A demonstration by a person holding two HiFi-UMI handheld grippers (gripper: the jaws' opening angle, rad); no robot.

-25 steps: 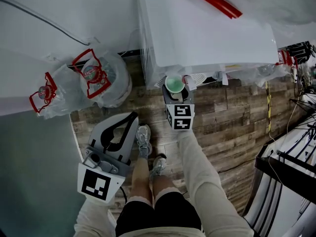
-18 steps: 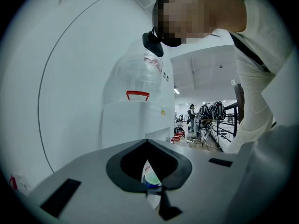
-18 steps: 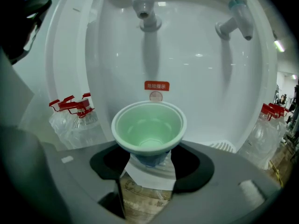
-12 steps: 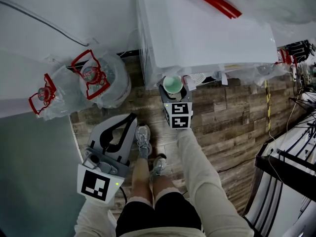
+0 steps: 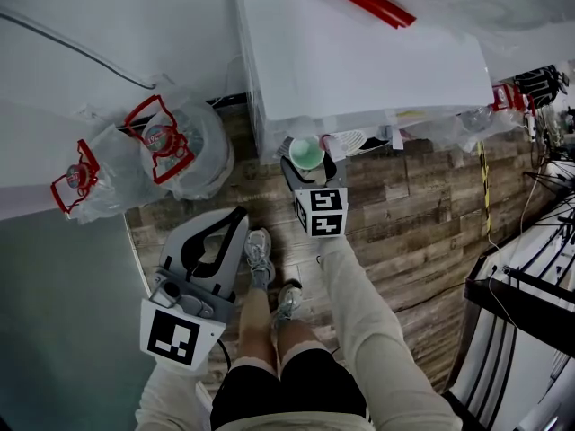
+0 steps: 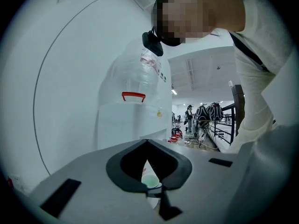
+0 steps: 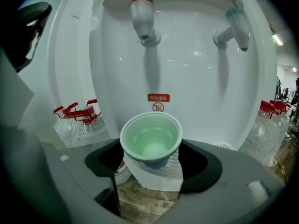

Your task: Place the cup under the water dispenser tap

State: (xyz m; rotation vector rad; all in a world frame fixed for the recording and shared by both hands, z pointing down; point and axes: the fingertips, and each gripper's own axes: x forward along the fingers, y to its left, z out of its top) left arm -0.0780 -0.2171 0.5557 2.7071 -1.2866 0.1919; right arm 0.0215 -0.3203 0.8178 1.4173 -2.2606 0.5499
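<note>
A pale green cup (image 7: 151,136) stands upright in the white water dispenser's (image 5: 359,52) recess, almost straight below the red tap (image 7: 142,17). A blue tap (image 7: 236,24) hangs to its right. My right gripper (image 7: 152,154) has the cup between its jaws, which are opening, and the dark pads stand off its sides. From the head view the cup (image 5: 307,152) shows at the dispenser's front, just past the right gripper (image 5: 308,162). My left gripper (image 5: 241,214) hangs low at the left, shut and holding nothing, with its tips (image 6: 147,141) meeting.
Two large water bottles with red handles (image 5: 184,142) (image 5: 90,173) lie in plastic wrap on the wooden floor left of the dispenser. More bottles (image 7: 273,120) stand to its right. Cables and a rack (image 5: 530,268) are at the far right, and the person's feet (image 5: 269,277) are below.
The whole head view has drifted slightly left. The right gripper stays at the dispenser with the cup between its jaws. The left gripper has not moved.
</note>
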